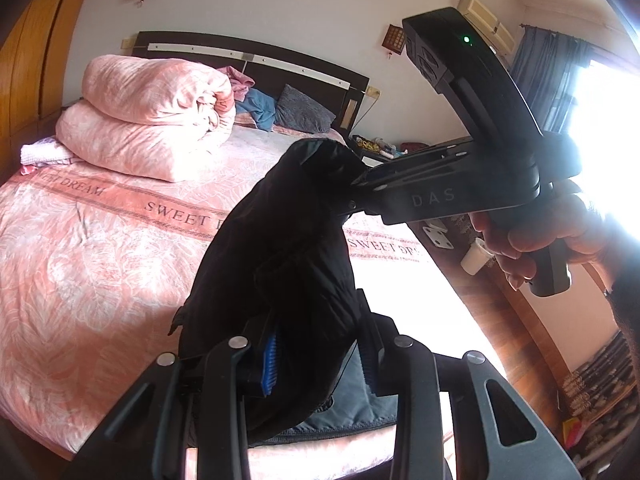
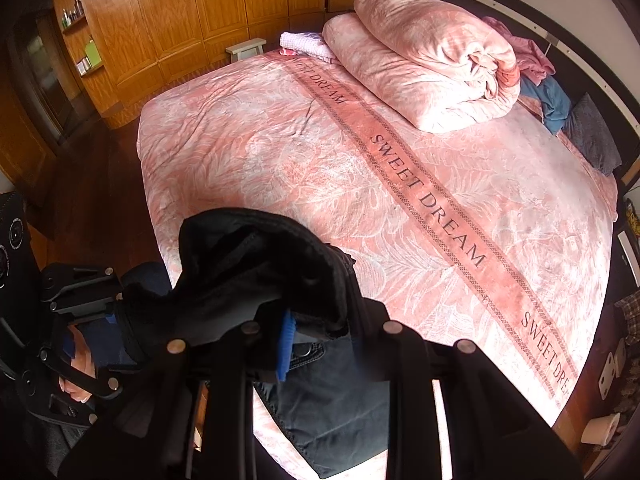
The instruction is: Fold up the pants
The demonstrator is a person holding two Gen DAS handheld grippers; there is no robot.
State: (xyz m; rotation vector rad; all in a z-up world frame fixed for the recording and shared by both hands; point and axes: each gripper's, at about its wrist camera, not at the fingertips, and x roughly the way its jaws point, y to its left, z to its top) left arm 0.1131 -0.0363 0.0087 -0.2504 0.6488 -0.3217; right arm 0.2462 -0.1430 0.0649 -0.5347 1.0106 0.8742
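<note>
The black pants (image 1: 288,248) hang stretched between both grippers above the pink bed (image 1: 100,264). In the left wrist view my left gripper (image 1: 318,360) is shut on one bunched end of the cloth, with its blue pads pressing on it. My right gripper (image 1: 358,188), held by a hand (image 1: 532,240), pinches the other end higher up. In the right wrist view my right gripper (image 2: 320,332) is shut on the pants (image 2: 256,264). There the left gripper (image 2: 116,312) clamps the cloth at the lower left. A greyer part of the pants (image 2: 332,412) lies on the bed's near edge.
A folded pink duvet (image 2: 428,64) sits toward the headboard (image 1: 256,60), with loose clothes (image 2: 548,92) and a grey pillow (image 2: 596,140) beside it. A wooden wardrobe (image 2: 208,12) and a small stool (image 2: 246,50) stand beyond the bed. A cluttered nightstand (image 1: 380,148) is at the right.
</note>
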